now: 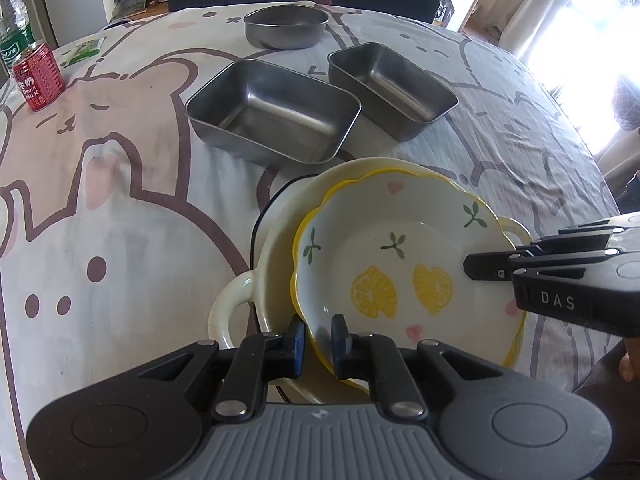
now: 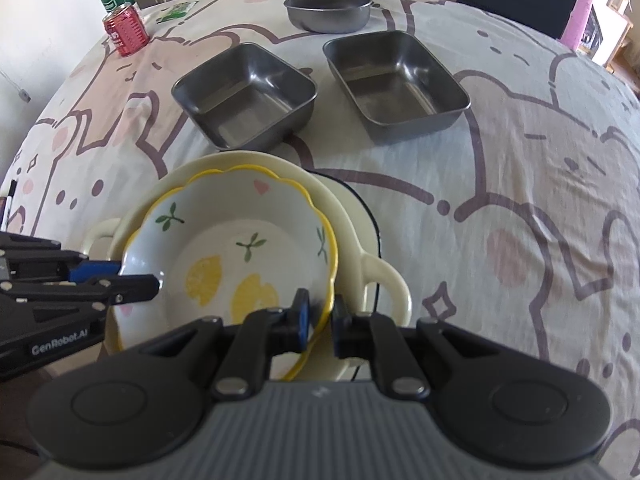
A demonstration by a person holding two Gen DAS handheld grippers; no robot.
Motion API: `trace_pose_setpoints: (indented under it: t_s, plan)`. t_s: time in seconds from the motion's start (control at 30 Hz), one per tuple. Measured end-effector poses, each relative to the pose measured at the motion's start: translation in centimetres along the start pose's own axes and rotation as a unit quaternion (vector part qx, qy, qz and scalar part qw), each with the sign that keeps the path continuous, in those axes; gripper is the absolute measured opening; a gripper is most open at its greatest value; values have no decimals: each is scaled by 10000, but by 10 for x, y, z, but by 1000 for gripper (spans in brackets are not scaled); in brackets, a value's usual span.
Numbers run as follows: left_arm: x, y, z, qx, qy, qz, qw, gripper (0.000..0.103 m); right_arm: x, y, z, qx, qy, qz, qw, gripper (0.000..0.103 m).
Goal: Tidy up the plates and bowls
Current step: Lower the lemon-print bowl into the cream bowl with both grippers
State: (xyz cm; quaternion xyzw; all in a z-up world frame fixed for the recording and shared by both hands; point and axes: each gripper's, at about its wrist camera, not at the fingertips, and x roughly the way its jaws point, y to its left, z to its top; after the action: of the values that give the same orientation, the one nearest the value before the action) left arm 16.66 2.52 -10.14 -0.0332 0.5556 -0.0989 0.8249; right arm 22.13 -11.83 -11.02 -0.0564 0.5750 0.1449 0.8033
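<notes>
The stacking looks only begun, judging by how things lie: the white scalloped ceramic bowl with a yellow rim and lemon print (image 1: 400, 276) sits inside the larger cream ceramic dish with loop handles (image 1: 236, 300), near the front edge of the table, and both grippers are clamped on its rim; the left gripper (image 1: 318, 344) pinches the near-left edge with one blue pad inside and one outside, jaws nearly closed on the thin wall; the right gripper (image 2: 318, 316) holds the opposite edge the same way. Whether the bowl is fully seated or slightly tilted in the dish I cannot tell — it seems to ride a little off-centre.

Left to do, by my reading: the two rectangular stainless steel trays (image 2: 246, 96) (image 2: 394, 84) stand side by side and apart further back, unstacked; the rounded steel bowl (image 2: 328, 8) sits alone behind them.

The lemon bowl is glossy and shallow, its wavy rim dotted with green sprigs and pink hearts — smooth glaze, likely slippery under the pads; all rests on the cartoon bear-print tablecloth (image 2: 520, 200).
</notes>
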Motion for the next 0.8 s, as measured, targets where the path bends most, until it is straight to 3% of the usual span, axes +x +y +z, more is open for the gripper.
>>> trace_pose_setpoints:
  t_s: [0.33, 0.8]
  plan:
    - [-3, 3, -1, -53, -47, -13, 10000, 12, 10, -20, 6, 484, 265, 488, 9973, 12]
    - [-6, 2, -1, 114, -119, 71, 9998, 11, 9, -33, 6, 669, 422, 790, 9937, 13]
